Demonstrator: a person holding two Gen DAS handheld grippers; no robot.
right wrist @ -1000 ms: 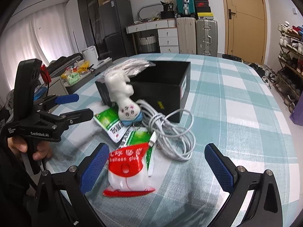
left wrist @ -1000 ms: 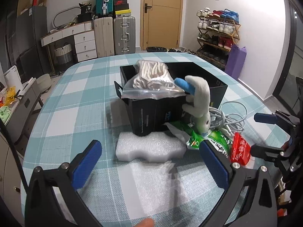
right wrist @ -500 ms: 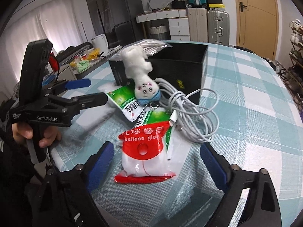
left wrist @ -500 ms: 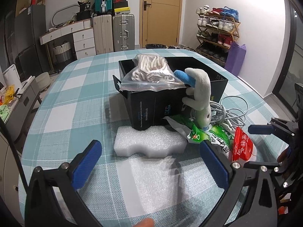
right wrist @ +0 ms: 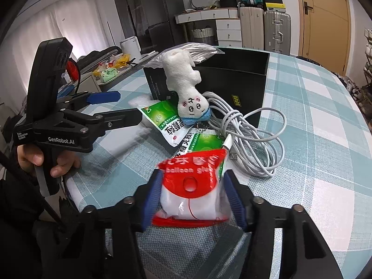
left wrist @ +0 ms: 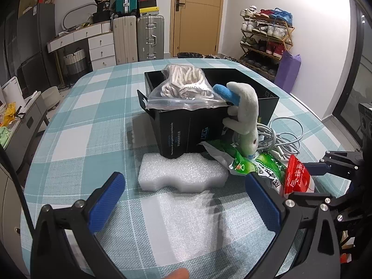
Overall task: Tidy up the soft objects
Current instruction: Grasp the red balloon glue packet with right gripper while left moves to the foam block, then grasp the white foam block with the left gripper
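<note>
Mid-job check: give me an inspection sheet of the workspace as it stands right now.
Surface: checked tablecloth.
Job's things: red packet between right pads; plush head-down against black box; zip bag on box; green packets; foam block.
Clutter: nothing seen.
Grippers: right gripper just closed on red packet; left gripper open, empty.
Cables: white cable coiled beside box.
Surroundings: suitcases, shoe rack, door.

black box (left wrist: 186,130) interior hidden by bagged rope (left wrist: 183,88), green packets (right wrist: 162,121) partly under plush toy (right wrist: 186,86), shoe rack (right wrist: 368,53) cut off
</note>
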